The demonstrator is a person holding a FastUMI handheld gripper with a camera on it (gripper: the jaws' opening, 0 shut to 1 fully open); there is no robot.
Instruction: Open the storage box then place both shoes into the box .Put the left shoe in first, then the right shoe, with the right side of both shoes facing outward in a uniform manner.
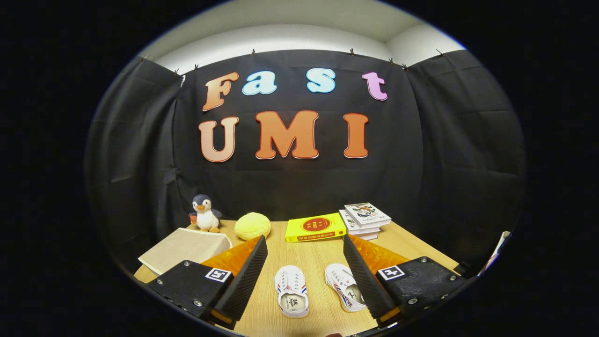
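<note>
The gripper (305,262) hovers with fingers spread, holding nothing; it should swing to the closed box (185,248) and lift its lid squarely.

Right shoe (344,291) partly hidden behind one finger of the wide-open tool (305,245), nothing held. Storage box (185,248) at the tabletop's (309,262) left edge partly covered by the other finger. Bottom books of the stack (364,220) at the far right corner mostly hidden under the top one. Book covers too small to make out. Near tabletop edge cut off.
</note>
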